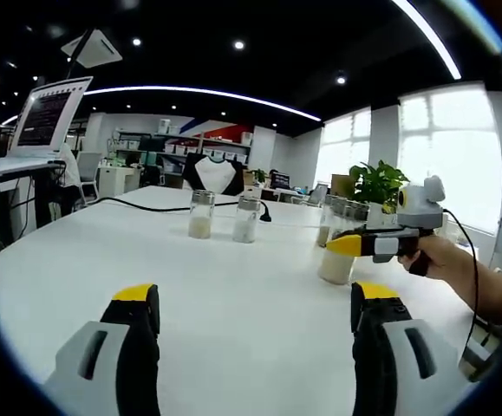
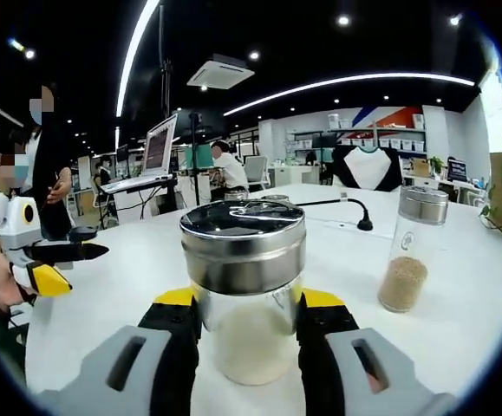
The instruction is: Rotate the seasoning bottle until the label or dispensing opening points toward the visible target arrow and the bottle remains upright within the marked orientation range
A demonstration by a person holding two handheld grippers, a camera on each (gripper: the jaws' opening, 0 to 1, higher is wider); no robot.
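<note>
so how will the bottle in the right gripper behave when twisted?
The seasoning bottle is probably rigid glass with a smooth wall, so it may slip between the right gripper jaws. Partly filled, with a metal cap, it seems fairly stable upright.

The seasoning bottle [image 2: 243, 299] hid its label side; in the left gripper view, the right gripper [image 1: 348, 245] covered its top.
</note>
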